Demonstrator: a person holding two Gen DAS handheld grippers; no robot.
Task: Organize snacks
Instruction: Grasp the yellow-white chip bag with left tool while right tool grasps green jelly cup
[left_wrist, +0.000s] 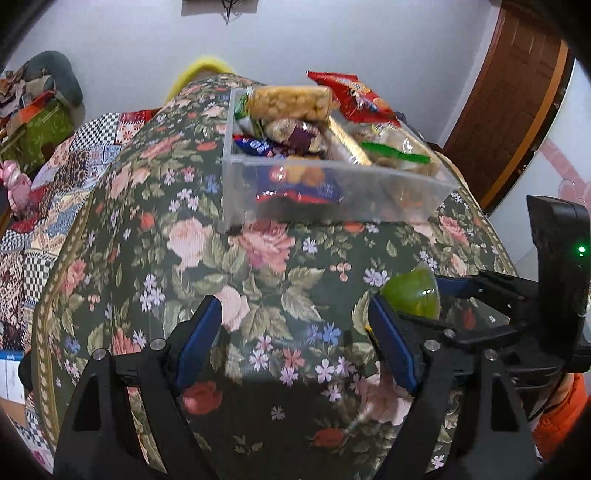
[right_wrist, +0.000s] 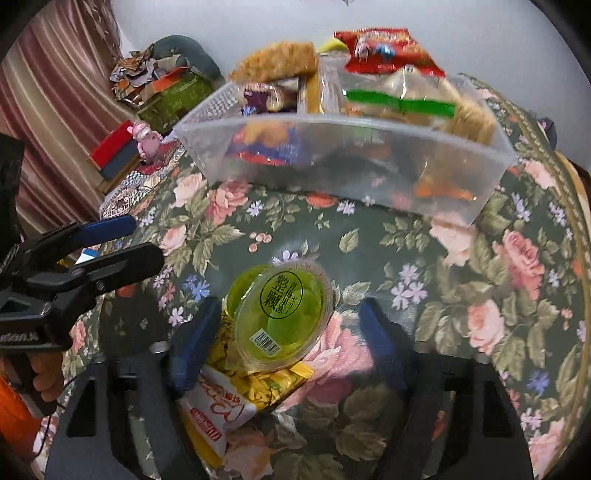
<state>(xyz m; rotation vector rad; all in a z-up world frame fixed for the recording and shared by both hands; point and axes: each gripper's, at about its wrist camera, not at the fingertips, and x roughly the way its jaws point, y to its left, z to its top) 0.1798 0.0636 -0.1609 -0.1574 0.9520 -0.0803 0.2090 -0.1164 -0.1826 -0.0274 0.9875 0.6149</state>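
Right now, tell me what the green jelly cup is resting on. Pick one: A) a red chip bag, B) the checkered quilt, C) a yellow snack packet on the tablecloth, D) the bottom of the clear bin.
C: in the right wrist view the green jelly cup lies tilted on the yellow snack packet, between the open fingers of the right gripper and outside the clear bin.

Even indoor light; motion blur smears the clear plastic snack bin (right_wrist: 343, 162); fisheye bends and darkens edges around it.
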